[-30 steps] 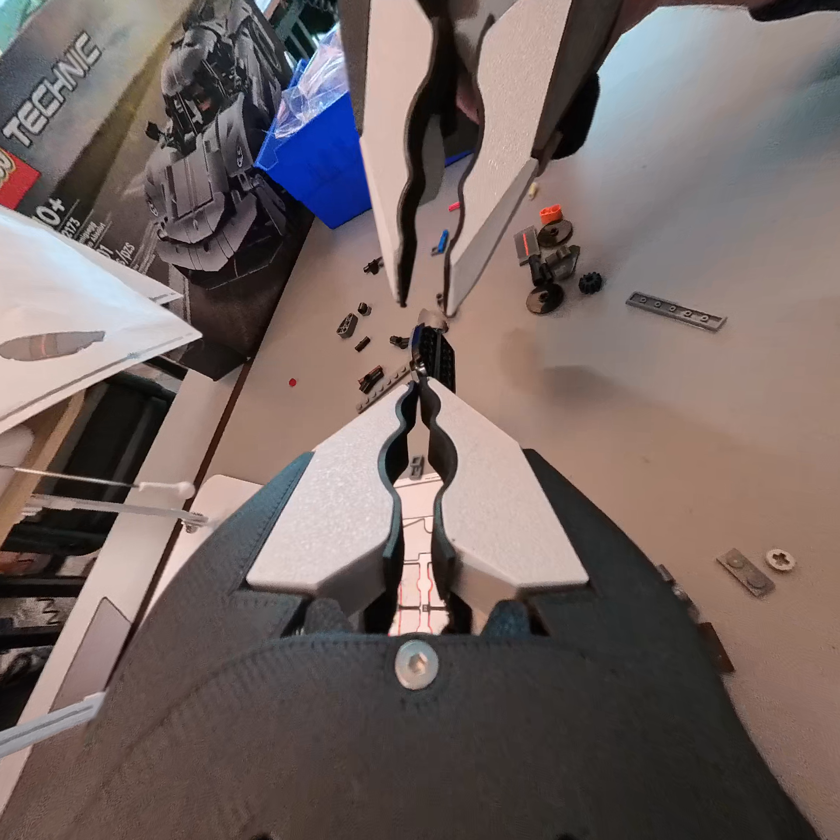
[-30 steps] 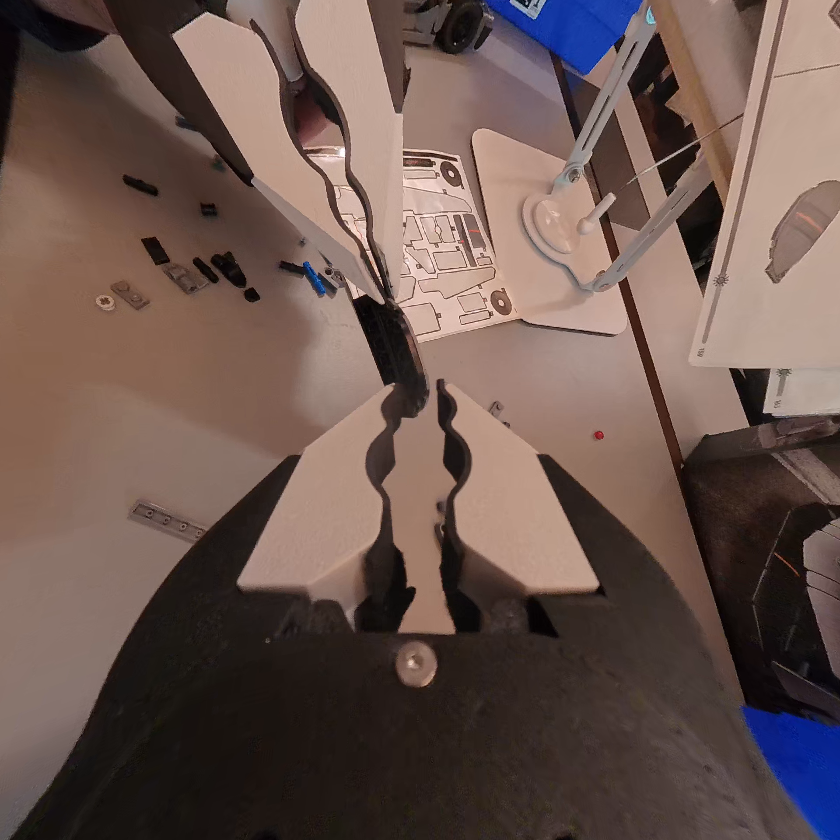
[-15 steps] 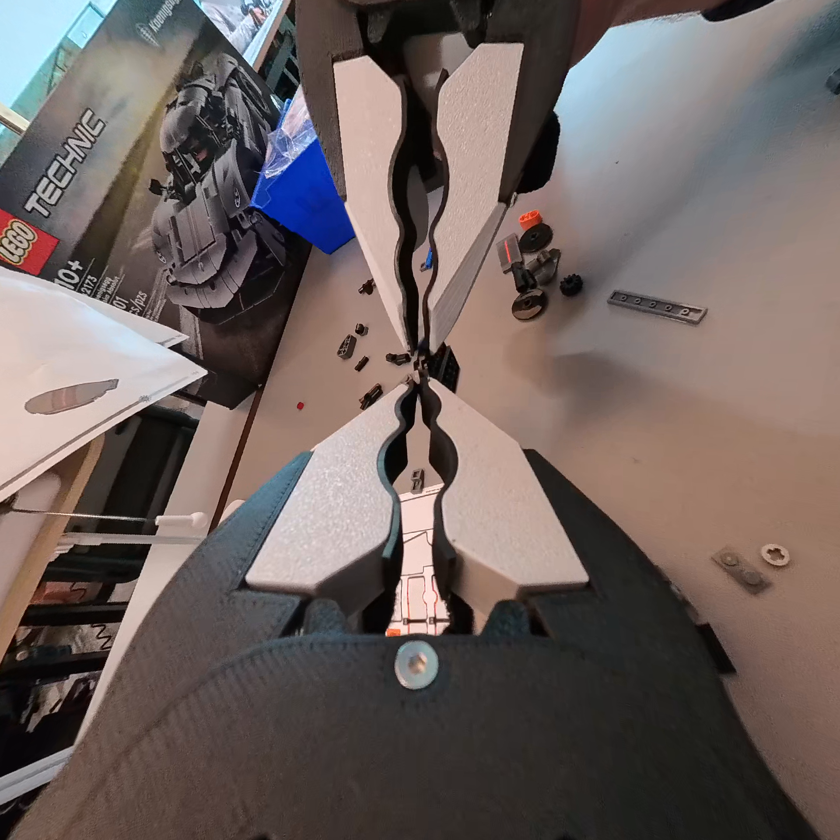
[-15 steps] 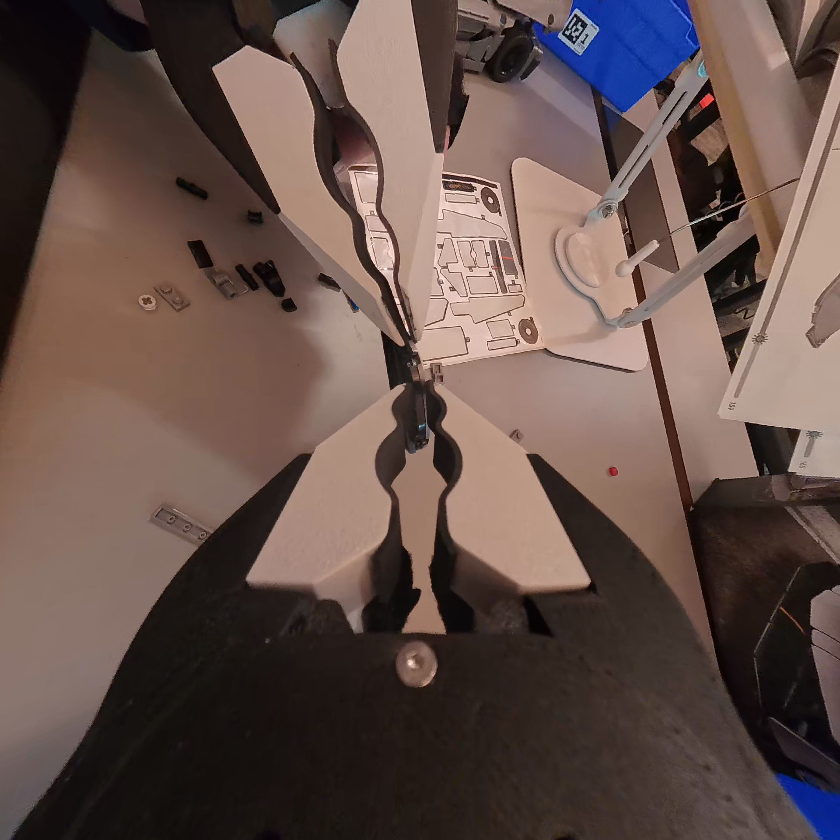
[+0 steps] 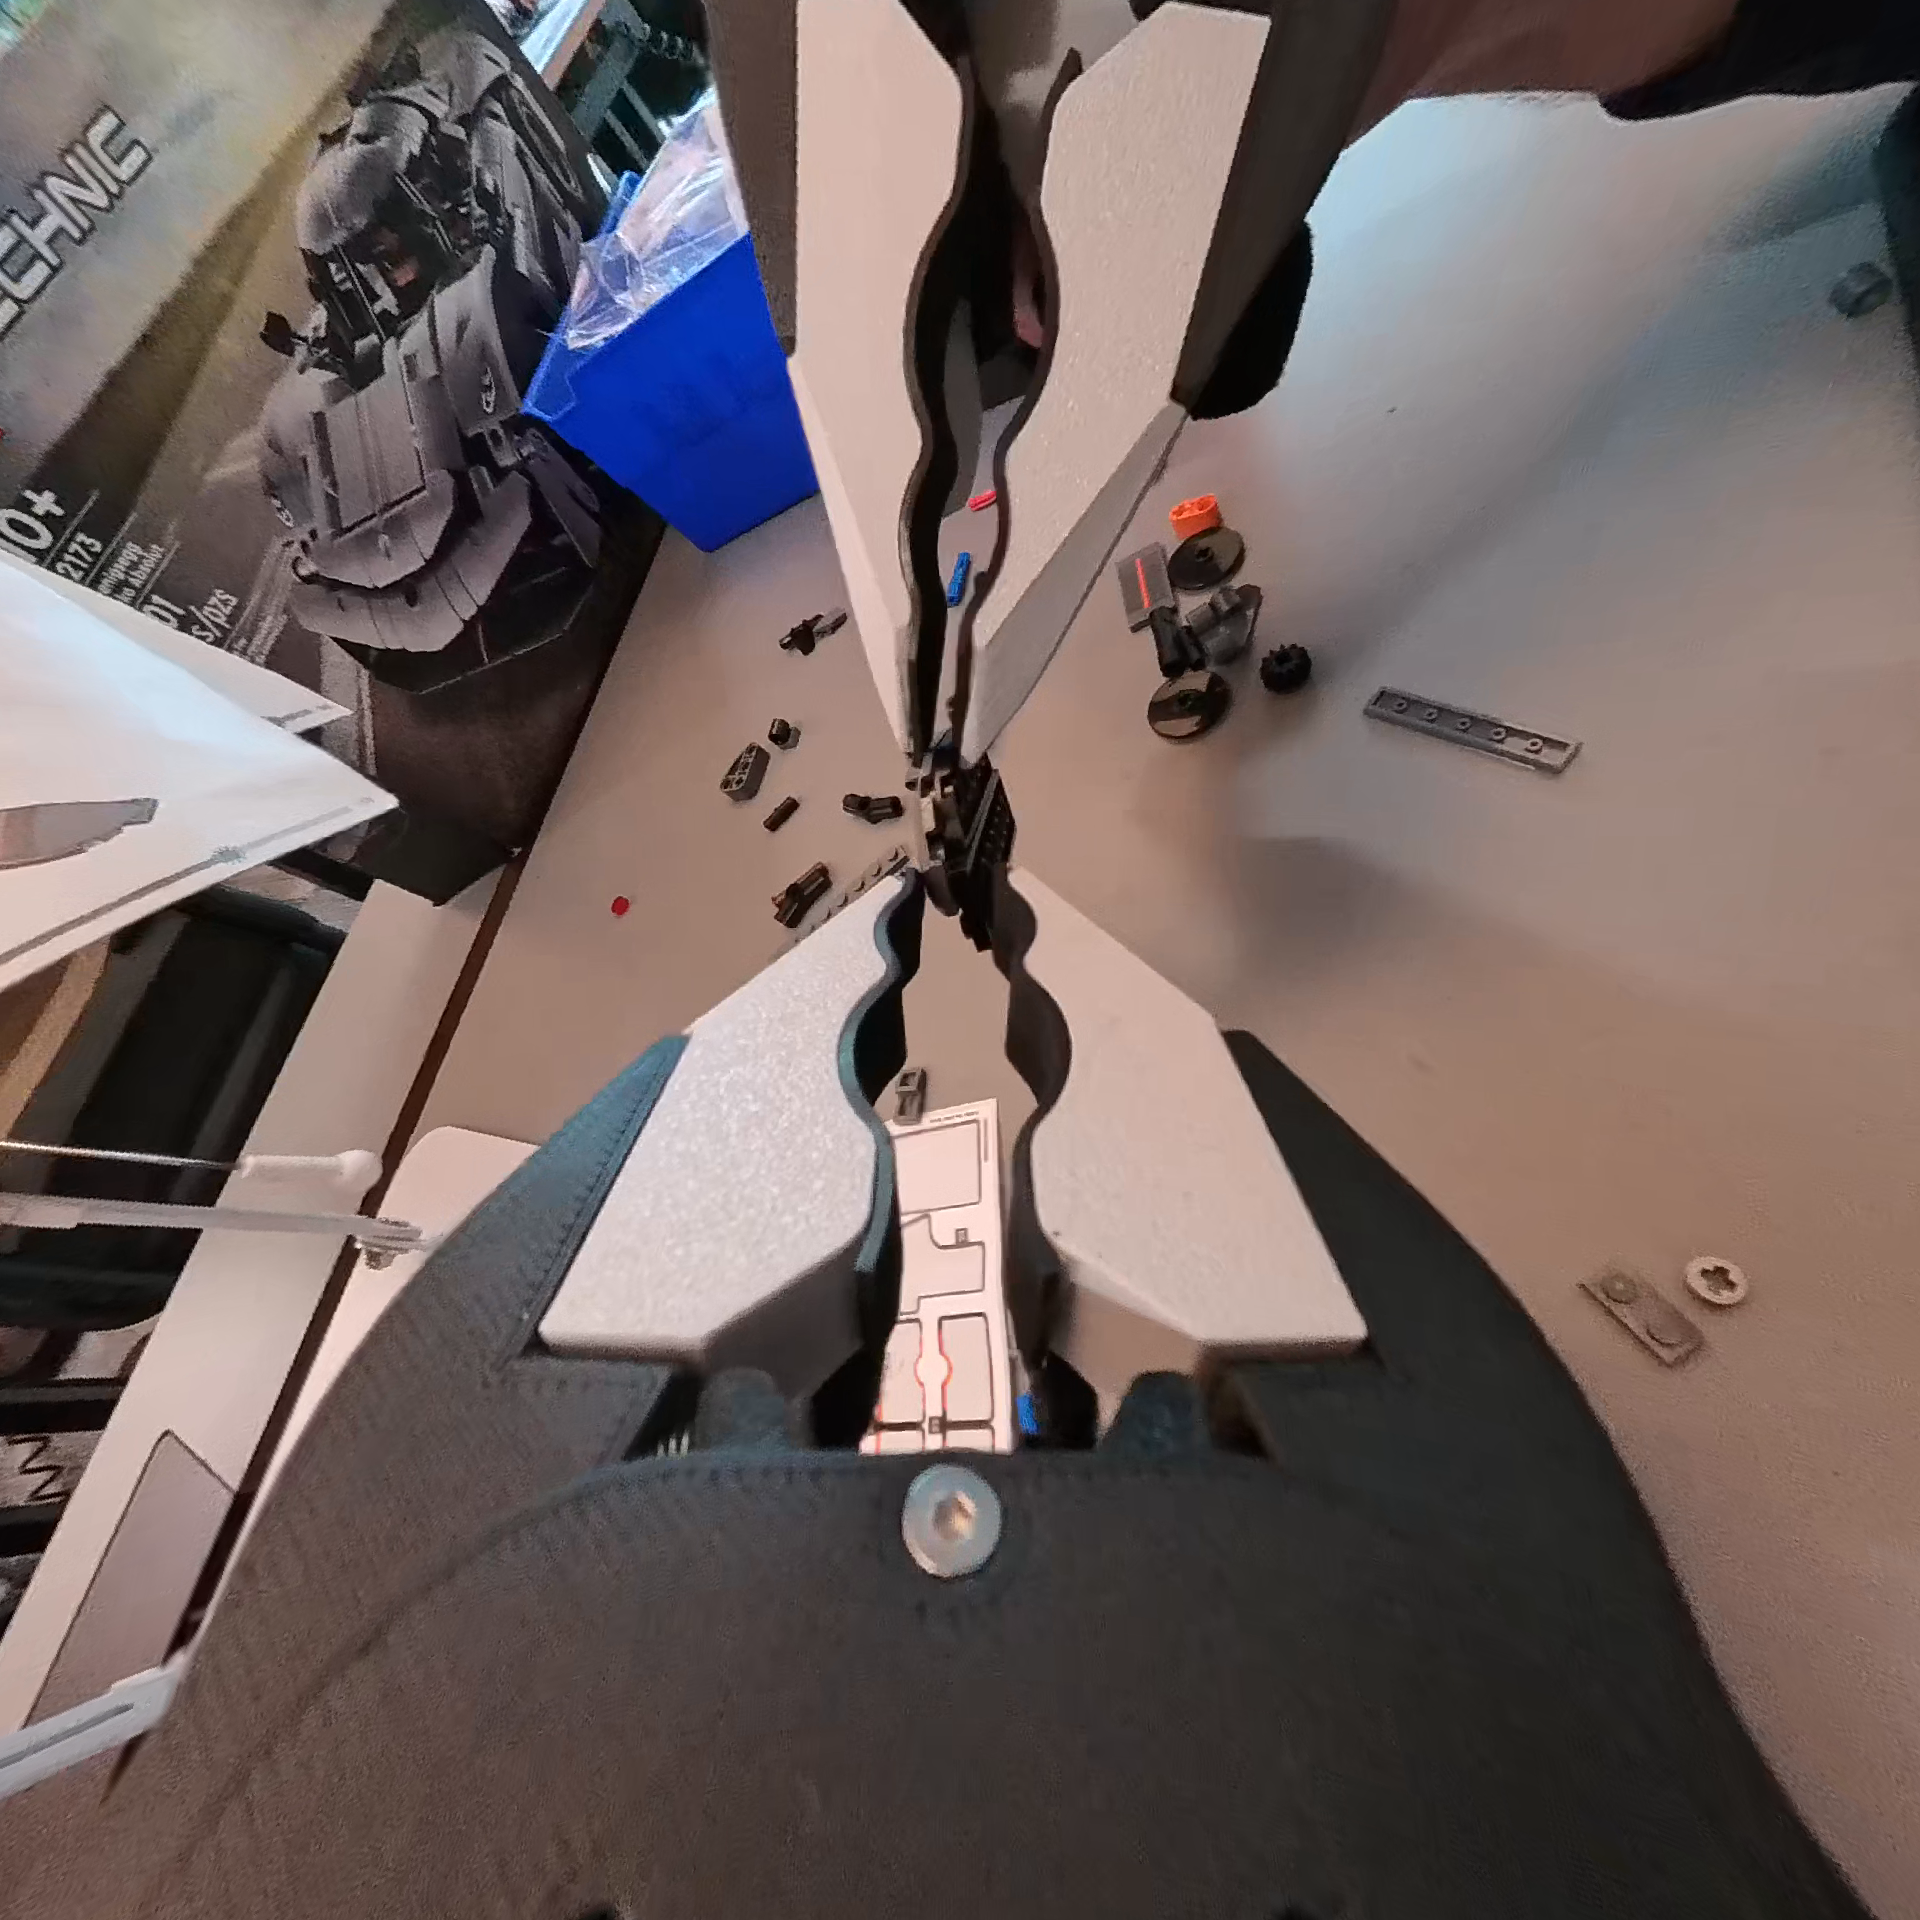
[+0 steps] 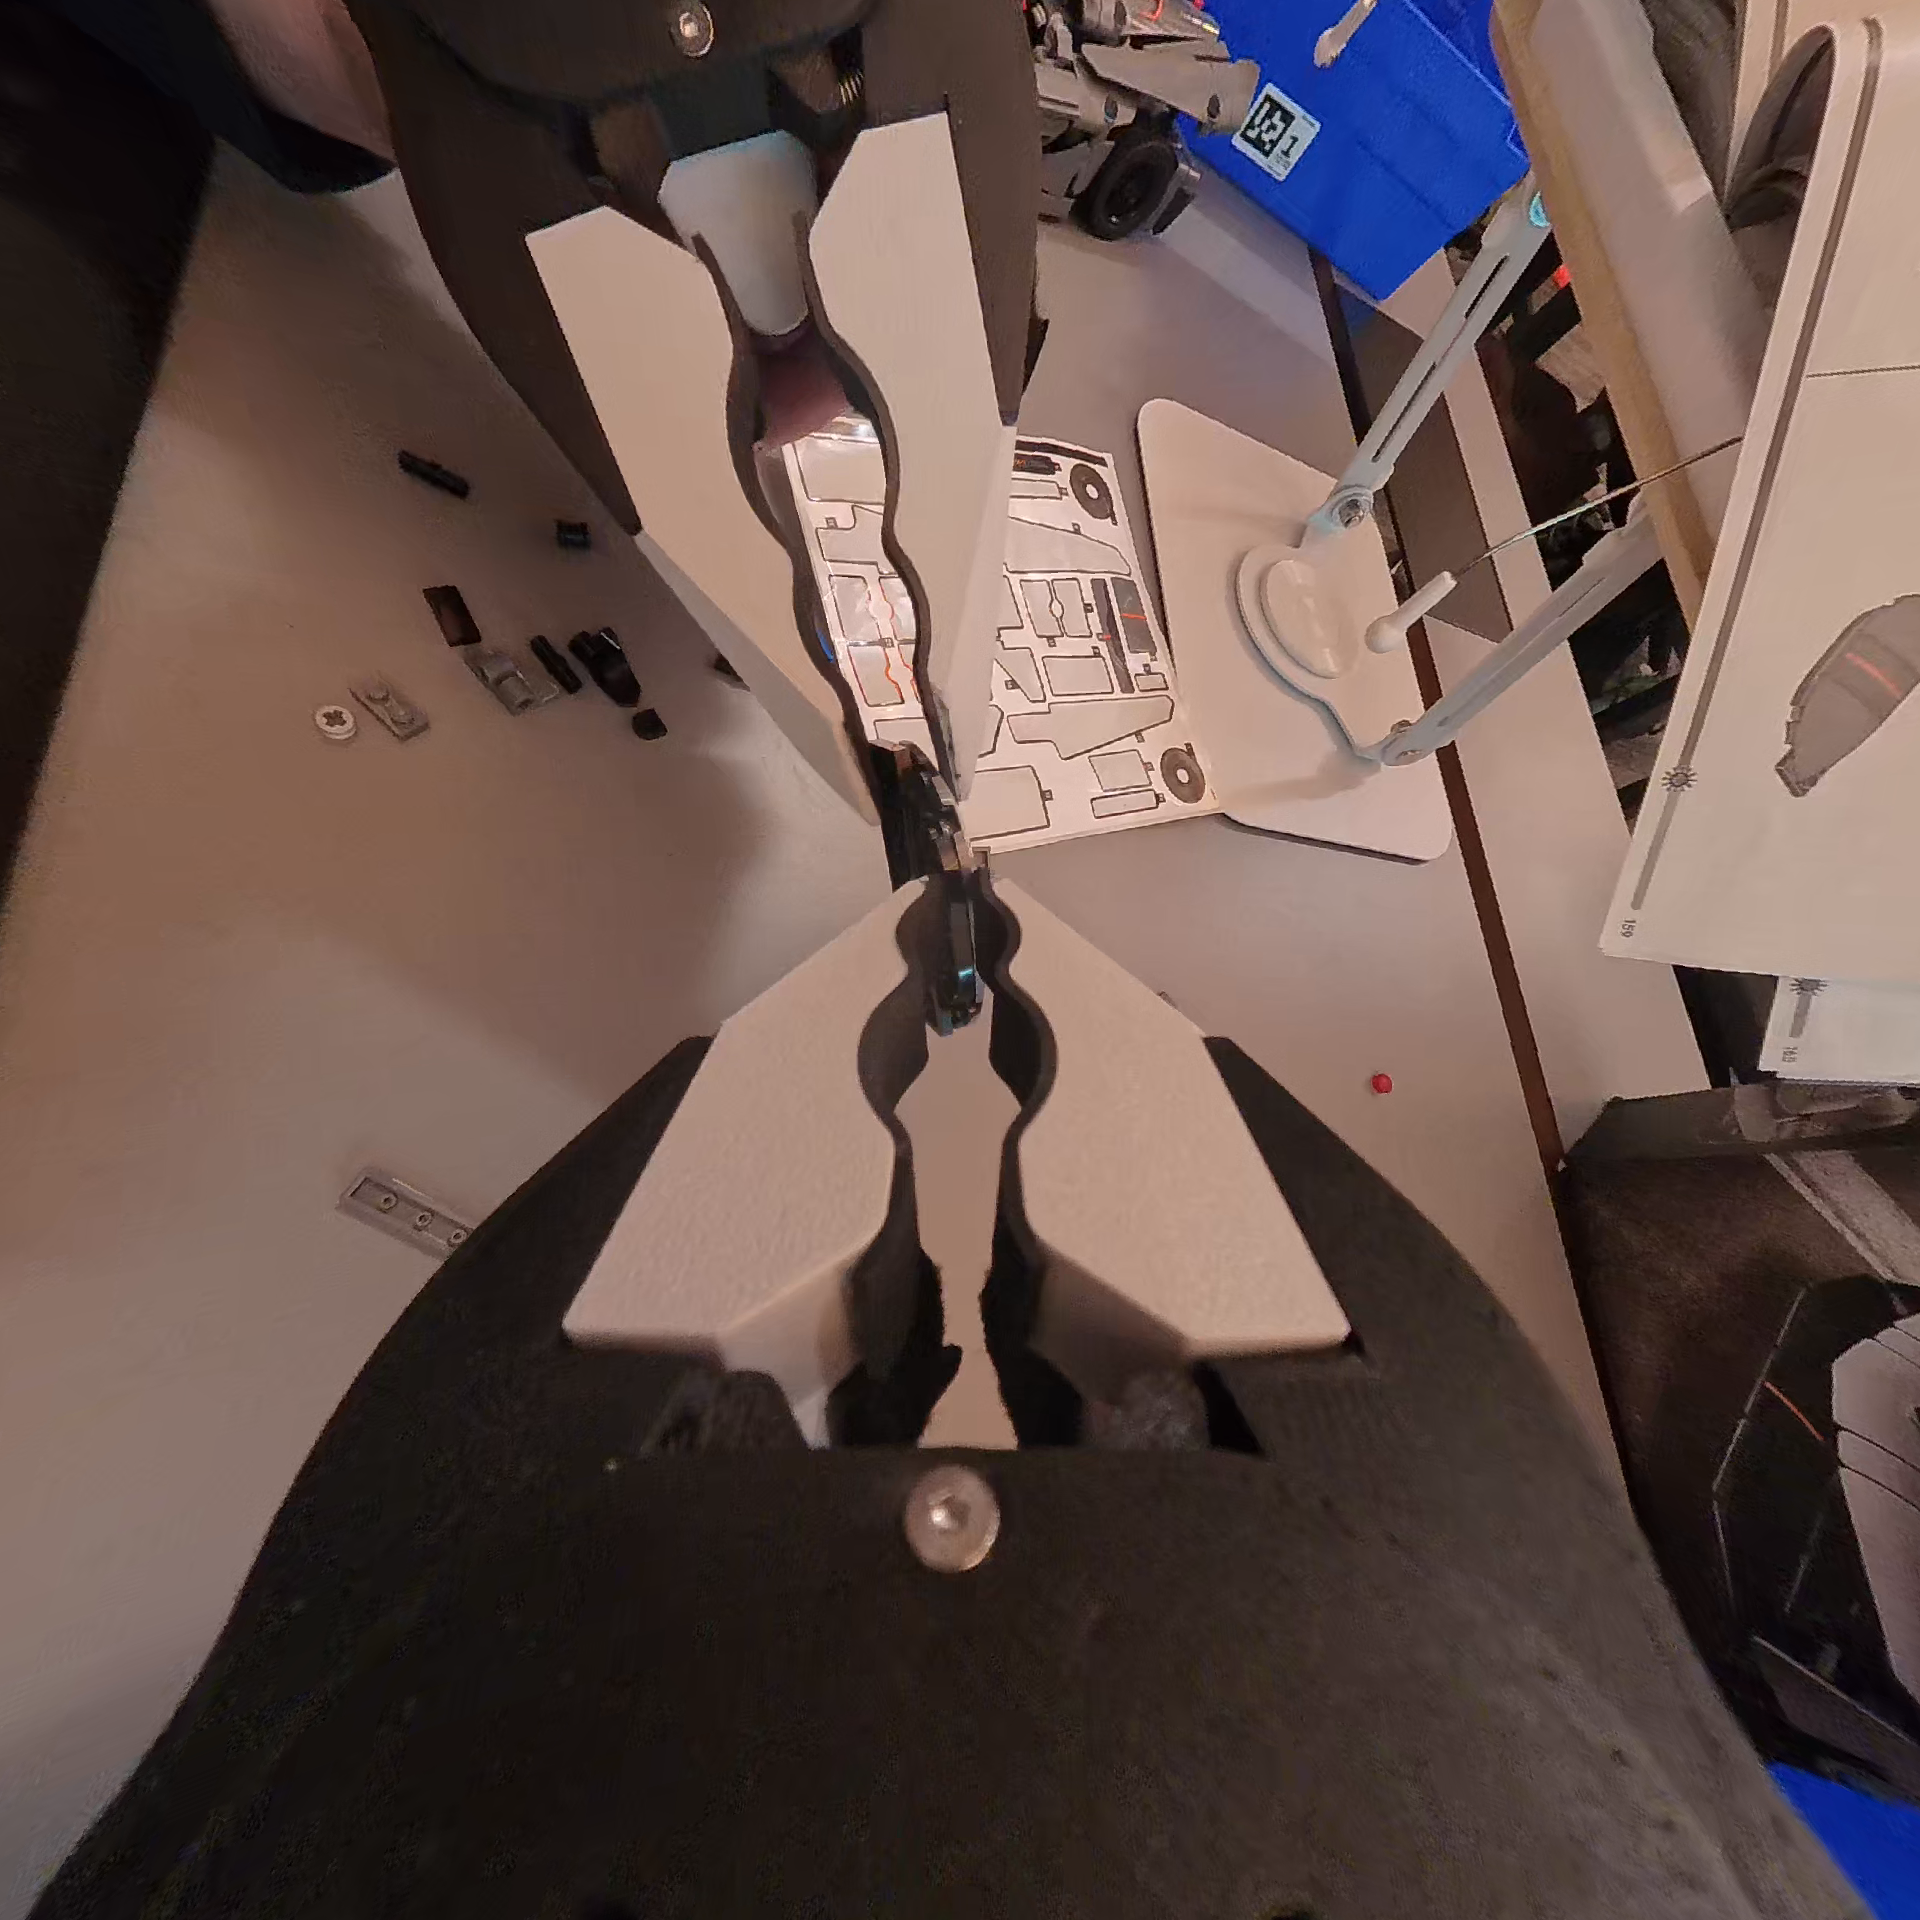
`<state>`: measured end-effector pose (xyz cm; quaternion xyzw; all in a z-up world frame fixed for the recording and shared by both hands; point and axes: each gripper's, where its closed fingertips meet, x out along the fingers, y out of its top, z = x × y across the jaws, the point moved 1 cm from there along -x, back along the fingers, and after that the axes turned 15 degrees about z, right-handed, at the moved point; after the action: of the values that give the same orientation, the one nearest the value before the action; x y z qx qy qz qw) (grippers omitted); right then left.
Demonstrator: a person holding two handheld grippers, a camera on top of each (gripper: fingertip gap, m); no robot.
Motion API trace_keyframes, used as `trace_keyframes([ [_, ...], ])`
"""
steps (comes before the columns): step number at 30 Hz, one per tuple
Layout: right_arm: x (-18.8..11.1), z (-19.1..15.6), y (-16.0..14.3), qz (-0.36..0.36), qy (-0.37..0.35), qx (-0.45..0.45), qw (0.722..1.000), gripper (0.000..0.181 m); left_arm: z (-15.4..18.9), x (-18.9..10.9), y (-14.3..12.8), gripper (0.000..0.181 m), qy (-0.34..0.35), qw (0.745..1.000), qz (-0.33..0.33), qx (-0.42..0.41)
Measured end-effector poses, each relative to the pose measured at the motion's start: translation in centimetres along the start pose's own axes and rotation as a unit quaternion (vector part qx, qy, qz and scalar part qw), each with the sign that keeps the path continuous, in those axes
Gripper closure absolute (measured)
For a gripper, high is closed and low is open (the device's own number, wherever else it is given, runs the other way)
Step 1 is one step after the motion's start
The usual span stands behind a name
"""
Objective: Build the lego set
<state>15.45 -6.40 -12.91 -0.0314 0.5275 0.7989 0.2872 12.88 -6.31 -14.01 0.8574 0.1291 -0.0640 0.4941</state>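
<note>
Left gripper [image 5: 951, 894] and right gripper [image 6: 951, 894] are meeting tip to tip above the grey counter [image 5: 1558, 987], both sets of jaws nearly closed. Each is pinching one end of the small black lego piece [image 6: 940, 894] bridging them. Its long axis is lying along the line between the two, so neither is nearer; whether it is one part or two mating cannot be told.

The left gripper [image 5: 961, 899] and right gripper [image 6: 954, 902] are held tip to tip above the table. Both are nearly closed, each pinched on a small dark piece.

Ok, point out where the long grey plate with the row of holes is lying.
In the left wrist view the long grey plate lies flat on the table at the right, just right of the black gear. In the right wrist view its end pokes out at lower left.
</note>
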Motion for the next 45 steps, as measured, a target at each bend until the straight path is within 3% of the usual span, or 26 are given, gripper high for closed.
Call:
trace_keyframes([
  [22, -0.1, -0.1, 0.1, 0.001, 0.002, 0.000, 1.000, 0.179, -0.1, -0.2, 0.3, 0.174, 0.017, 0.999, -0.031, 0.025],
  [28, -0.4, 0.5, 0.7, 0.029, -0.011, 0.018, 0.999, 0.178, -1.1, -0.4, 0.9, 0.173, 0.043, 0.998, -0.003, 0.049],
  [37, -0.4, 0.5, -0.1, 0.011, -0.006, 0.026, 1.000, 0.174, -0.8, -0.6, 2.1, 0.173, 0.041, 0.996, 0.034, 0.070],
  [45, -0.5, 0.6, 0.1, -0.004, -0.020, -0.009, 1.000, 0.175, -1.4, -0.5, 0.9, 0.168, 0.045, 0.998, 0.018, 0.040],
])
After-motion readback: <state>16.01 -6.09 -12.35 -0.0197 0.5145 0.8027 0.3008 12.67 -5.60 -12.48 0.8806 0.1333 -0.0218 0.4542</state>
